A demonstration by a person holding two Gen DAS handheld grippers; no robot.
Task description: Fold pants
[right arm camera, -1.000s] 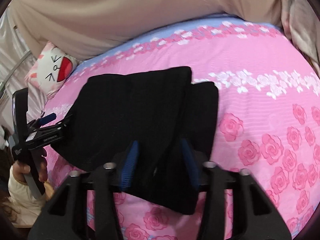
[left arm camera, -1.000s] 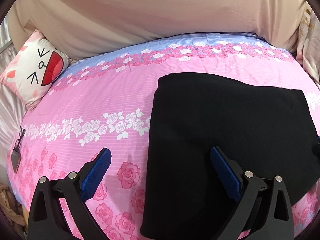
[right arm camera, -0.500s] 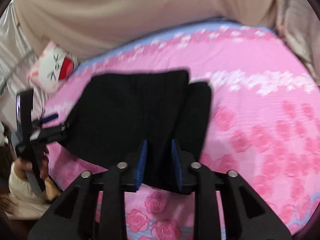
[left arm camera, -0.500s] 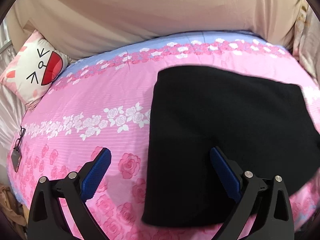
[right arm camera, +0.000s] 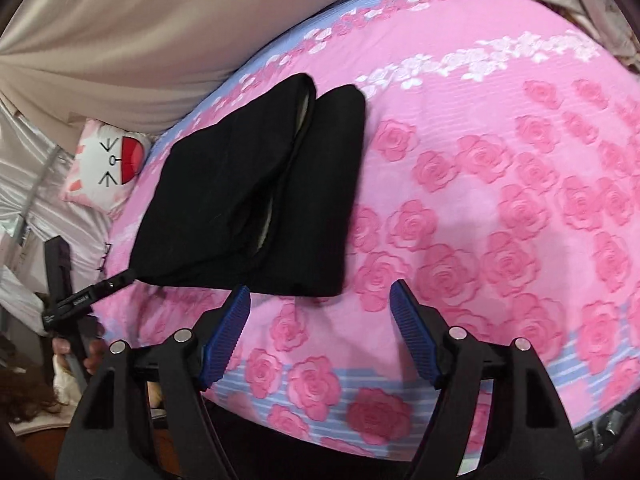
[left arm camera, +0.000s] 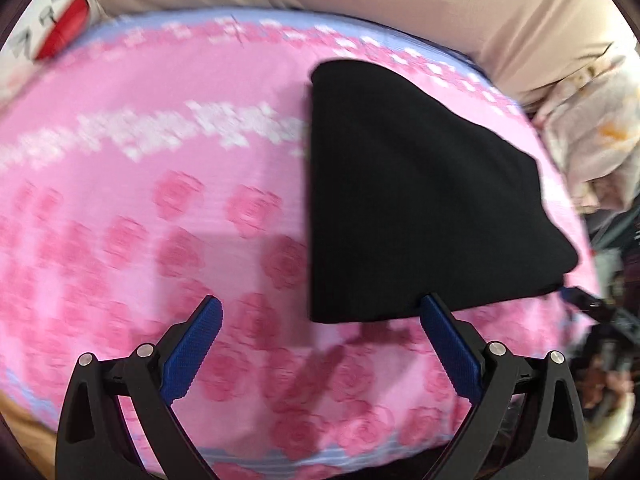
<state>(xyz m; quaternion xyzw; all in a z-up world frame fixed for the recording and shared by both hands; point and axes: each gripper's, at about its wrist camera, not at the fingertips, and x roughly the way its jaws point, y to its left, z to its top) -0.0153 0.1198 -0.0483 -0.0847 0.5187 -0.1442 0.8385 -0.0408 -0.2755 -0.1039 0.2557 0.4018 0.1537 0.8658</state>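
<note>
Pillow: white, with a cartoon face, at the far left edge of the bed, well apart from both grippers.
Left gripper: jaws spread wide, nothing between them; blue pads hang over bare bedspread, the right-hand pad's tip just at the near edge of the pants; whether it touches cannot be told.
Pants: black, folded into a compact stack, lying flat on the bedspread toward its near side; a second folded layer shows along the right edge.
Right gripper: jaws have just been opening and now stand wide; nothing between them, the pants lie just beyond the left pad's tip.
Bedspread: pink with roses, a blue border.
</note>
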